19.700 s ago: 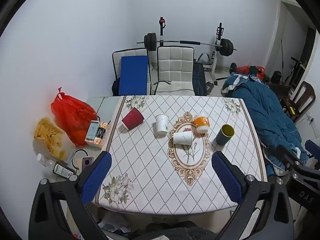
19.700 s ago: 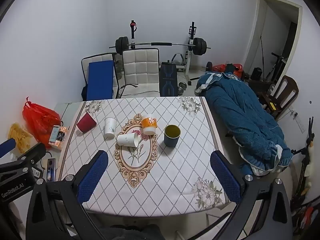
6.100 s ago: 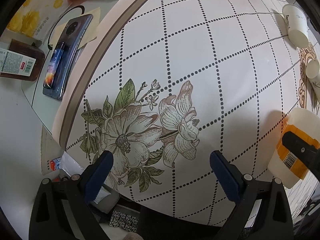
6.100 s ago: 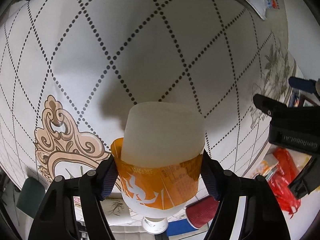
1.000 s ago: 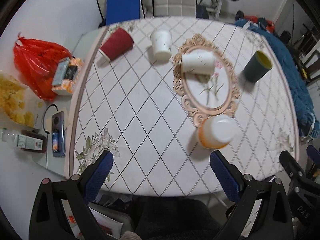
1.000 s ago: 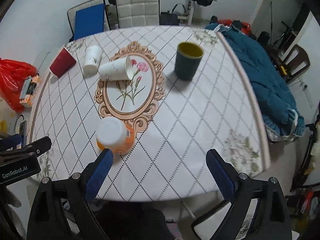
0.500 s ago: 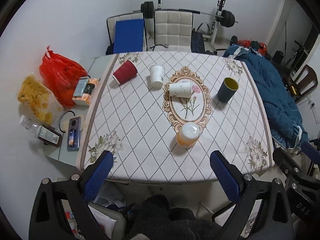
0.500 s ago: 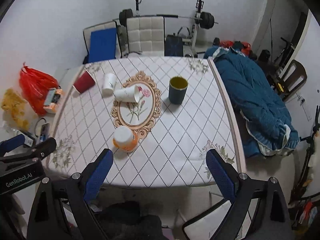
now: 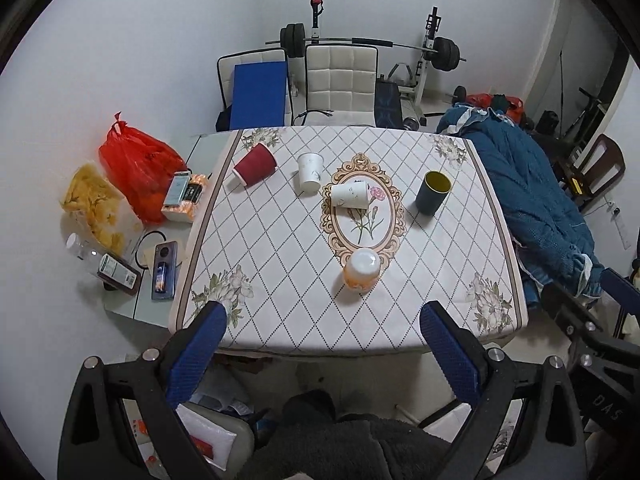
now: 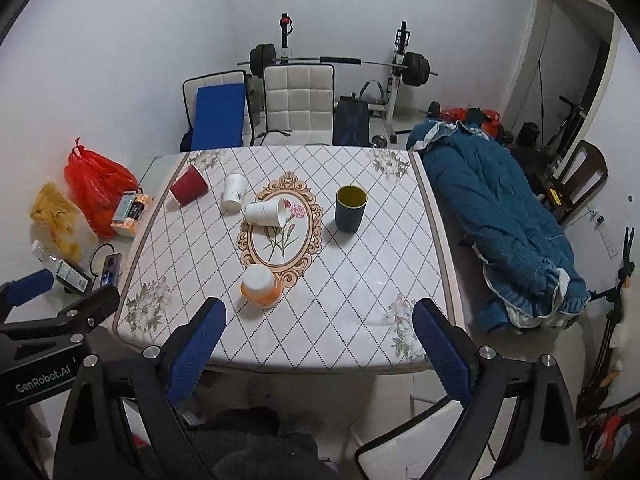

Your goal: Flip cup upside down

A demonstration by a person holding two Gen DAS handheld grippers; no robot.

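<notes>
Both tools hang back off the near edge of the table [image 9: 460,240], held above it and looking down across the cloth. The left gripper [image 9: 324,338] has its blue pads spread wide with nothing between them, and the right gripper [image 10: 318,334] is likewise released and holds nothing. The orange cup [image 9: 361,269] stands upside down on the cloth, white base up, just ahead of the left gripper's gap and a little to its right; from the right gripper it sits ahead and to the left, close in front of that tool's left pad, touching neither. Beyond it, farther from both tools, a white paper cup [image 9: 349,195] lies on its side on the oval flower print, and a second white cup [image 9: 309,171] stands mouth down just to its left. A red cup [image 9: 255,165] lies tipped over toward the far left corner. A dark blue cup [image 9: 432,193] with a yellow inside stands upright off to the right of the oval, well apart from the orange one.
</notes>
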